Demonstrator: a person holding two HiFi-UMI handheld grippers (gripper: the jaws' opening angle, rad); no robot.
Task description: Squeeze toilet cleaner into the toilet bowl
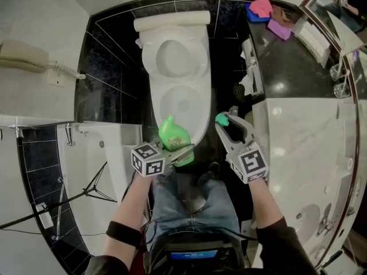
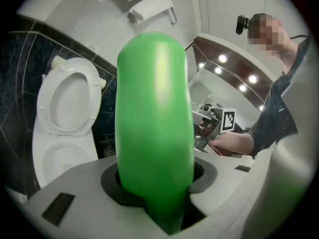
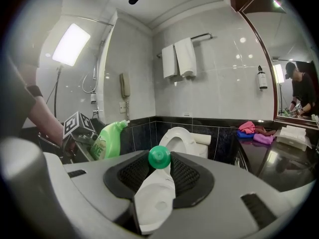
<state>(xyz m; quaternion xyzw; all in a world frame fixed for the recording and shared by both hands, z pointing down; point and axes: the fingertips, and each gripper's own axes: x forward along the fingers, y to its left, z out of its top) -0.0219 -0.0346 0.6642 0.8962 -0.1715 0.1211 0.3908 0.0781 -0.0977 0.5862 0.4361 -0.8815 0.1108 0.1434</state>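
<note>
Toilet cleaner bottle (image 1: 174,137): green plastic, soft-sided by the look of it. It is off the floor in front of the person's knees, at the near rim of the toilet bowl (image 1: 157,105), and leans with its pale nozzle up and toward the toilet, not yet tipped over the water.

Left hand-held gripper (image 1: 182,152): jaws part-way closed on the bottle's body, one pad on each broad flank. Taking it by the belly rather than the neck probably lets the same jaws do the squeezing later.

Right hand-held gripper (image 1: 226,119): jaws part-way closed on the green cap (image 3: 159,157) at their tips, just right of the bottle. A white piece sits below the cap between the jaws. It may be the cap's own skirt, but the view does not settle it. Keeping the cap held to one side leaves the nozzle open and the cap ready for refitting.

Toilet bowl: white, against black wall tile. The seat (image 1: 174,56) is raised, so nothing covers the opening.

Surface (image 1: 298,148): pale marble at the right, not in use. Pink and purple cloths (image 1: 269,16) lie on its dark far end.

Stage, as judged: bottle uncapped and brought to the bowl; tilting and squeezing remain. Risk: drips on the rim or floor if the nozzle drops before it is over the water.
</note>
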